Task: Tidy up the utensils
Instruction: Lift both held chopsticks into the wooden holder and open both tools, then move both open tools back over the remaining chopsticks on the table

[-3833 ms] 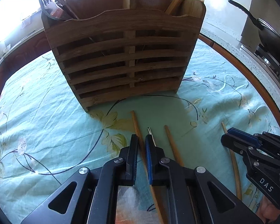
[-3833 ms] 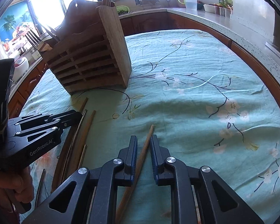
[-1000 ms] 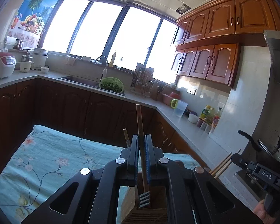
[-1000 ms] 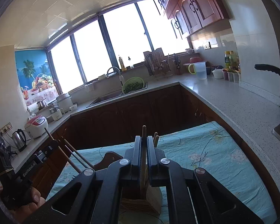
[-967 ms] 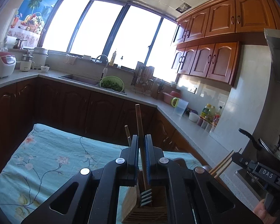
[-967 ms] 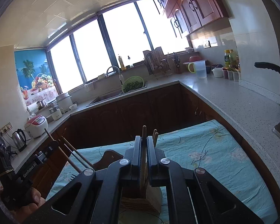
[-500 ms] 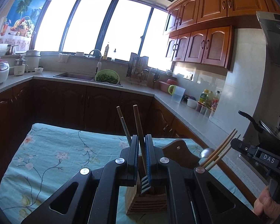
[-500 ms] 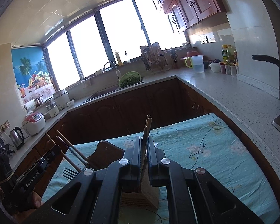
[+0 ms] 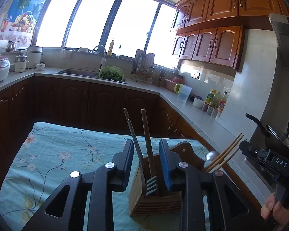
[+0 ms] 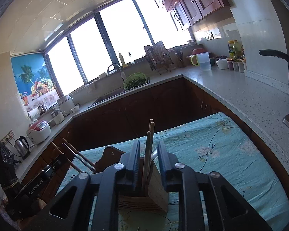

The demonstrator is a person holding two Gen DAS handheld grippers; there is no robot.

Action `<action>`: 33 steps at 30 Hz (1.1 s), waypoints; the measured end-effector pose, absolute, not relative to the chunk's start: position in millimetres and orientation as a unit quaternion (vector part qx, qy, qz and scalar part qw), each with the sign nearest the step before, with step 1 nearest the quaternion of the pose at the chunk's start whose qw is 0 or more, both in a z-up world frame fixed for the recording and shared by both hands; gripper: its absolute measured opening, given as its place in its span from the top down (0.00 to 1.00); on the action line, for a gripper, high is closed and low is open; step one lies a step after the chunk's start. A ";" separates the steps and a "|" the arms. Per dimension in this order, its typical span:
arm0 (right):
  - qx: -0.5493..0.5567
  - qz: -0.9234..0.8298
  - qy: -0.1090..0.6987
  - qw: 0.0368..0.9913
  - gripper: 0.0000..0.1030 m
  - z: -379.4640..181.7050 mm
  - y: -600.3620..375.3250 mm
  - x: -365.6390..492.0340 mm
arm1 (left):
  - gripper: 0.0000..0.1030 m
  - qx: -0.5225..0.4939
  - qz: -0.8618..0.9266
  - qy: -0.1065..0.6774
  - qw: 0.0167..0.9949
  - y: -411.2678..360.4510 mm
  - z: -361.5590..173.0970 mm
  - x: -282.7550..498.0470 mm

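Note:
A slatted wooden utensil holder [image 9: 156,200] stands on the teal flowered tablecloth [image 9: 54,154]. Two dark chopsticks [image 9: 148,146] stand in its left compartment beside fork tines [image 9: 151,184]. My left gripper [image 9: 146,146] is above the holder and its jaws are opening, with those chopsticks loose between the pads. In the right wrist view, light wooden chopsticks [image 10: 147,154] stand in the holder [image 10: 158,190]. My right gripper [image 10: 148,150] straddles them with its jaws opening, and the pads do not touch them. Each gripper shows at the edge of the other's view: right gripper [image 9: 260,154], left gripper [image 10: 46,173].
A spoon bowl [image 9: 211,155] sticks up in the holder. A dark pan [image 9: 275,134] sits on the stove at the right. Dark cabinets and a grey counter [image 10: 240,96] with a sink, a green colander [image 9: 111,74] and jars ring the table. A hand [image 9: 273,209] holds the right gripper.
Both grippers were shut on their chopsticks and now stand open. The chopsticks have dropped into the holder. Both views have tipped down slightly, showing more of the holder.

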State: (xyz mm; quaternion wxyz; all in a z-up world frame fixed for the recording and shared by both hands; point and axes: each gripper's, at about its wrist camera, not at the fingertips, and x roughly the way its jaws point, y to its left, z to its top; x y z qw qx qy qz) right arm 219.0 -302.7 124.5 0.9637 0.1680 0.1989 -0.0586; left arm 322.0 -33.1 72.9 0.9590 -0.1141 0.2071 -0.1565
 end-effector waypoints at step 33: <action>0.218 -0.065 0.253 0.940 0.05 36.4 -269.7 49.5 | 0.20 -0.125 -0.119 0.298 0.939 30.6 34.8 114.5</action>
